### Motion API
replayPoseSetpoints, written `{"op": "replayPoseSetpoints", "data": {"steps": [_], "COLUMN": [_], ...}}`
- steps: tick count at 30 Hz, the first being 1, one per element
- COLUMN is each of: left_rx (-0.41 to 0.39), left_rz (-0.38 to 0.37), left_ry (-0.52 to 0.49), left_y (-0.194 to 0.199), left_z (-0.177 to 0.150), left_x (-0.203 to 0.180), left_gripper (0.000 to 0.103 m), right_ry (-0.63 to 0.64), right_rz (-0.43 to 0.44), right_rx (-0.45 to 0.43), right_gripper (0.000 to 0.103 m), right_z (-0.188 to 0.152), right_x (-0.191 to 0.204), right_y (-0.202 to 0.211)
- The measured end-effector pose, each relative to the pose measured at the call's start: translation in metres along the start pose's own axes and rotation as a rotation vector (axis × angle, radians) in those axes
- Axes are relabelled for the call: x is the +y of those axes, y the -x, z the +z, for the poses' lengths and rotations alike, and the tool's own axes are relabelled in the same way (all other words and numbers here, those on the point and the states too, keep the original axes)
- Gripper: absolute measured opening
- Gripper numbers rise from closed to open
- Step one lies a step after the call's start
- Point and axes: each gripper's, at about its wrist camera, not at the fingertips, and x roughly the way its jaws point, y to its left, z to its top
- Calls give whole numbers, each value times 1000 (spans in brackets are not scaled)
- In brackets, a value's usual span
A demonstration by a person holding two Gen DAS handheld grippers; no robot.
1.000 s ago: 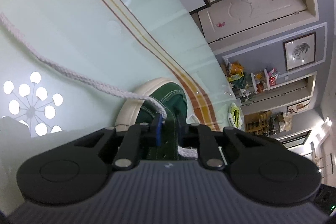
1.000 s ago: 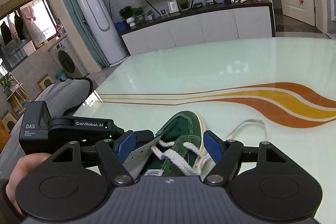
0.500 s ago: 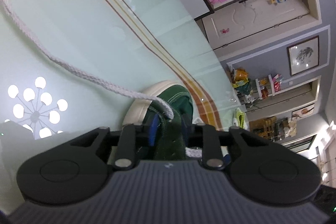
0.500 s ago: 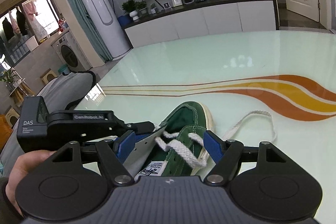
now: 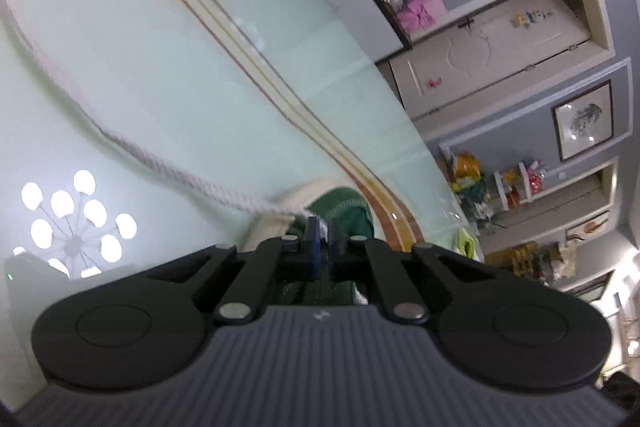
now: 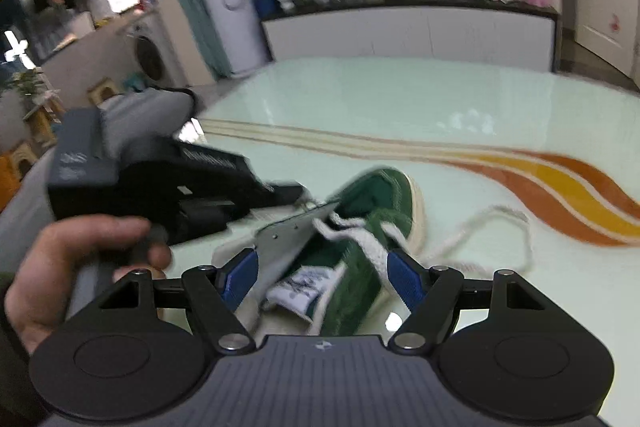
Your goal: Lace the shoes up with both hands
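A green suede shoe (image 6: 376, 211) with a cream sole lies on the pale glass table (image 6: 400, 99), toe pointing away. White lace (image 6: 360, 231) crosses its lower eyelets, and a loose end (image 6: 496, 219) loops on the table to the right. My left gripper (image 6: 302, 193), held by a hand (image 6: 80, 267), reaches in from the left to the shoe's raised grey-lined side flap. In the left wrist view, the left gripper (image 5: 322, 247) is shut on the lace (image 5: 160, 163), which runs taut to the upper left over the shoe (image 5: 344, 207). My right gripper (image 6: 322, 275) stands open just above the shoe's tongue.
An orange and yellow wavy stripe (image 6: 560, 183) runs across the table at the right. A chandelier reflection (image 5: 76, 223) shines on the glass. A grey chair back (image 6: 132, 115) stands at the table's left edge. A white TV cabinet (image 6: 400, 31) lines the far wall.
The left gripper's fingers have drawn closer together on the lace and the shoe's side flap has lifted. The right gripper has moved in closer over the shoe. Both views are blurred by motion.
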Motion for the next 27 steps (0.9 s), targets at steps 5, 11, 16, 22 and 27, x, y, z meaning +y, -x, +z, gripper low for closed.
{"op": "replayPoseSetpoints", "data": {"steps": [5,11,16,22,27], "left_rx": [-39,46,109,111,137], "left_rz": [17,-59,-43,-29,-50], "left_ry": [44,86,123,114,122], "left_y": [10,8,-5,-8,-11], "left_z": [17,-1,-14,-18,-23], "left_x": [7,-4,-3,0,4], "left_gripper": [1,29,30,10,7], "right_ry": [-3,-8,-7,-8,-18], "right_rz": [12,17,26,29,19], "right_rx": [30,24,41,50,60], "right_gripper": [75,75,75,75,75], "right_z": [-8,-11,-11,-12,-15], "right_x": [2,4,6,4,0], "right_y": [-7,-11,-15,-17,-21]}}
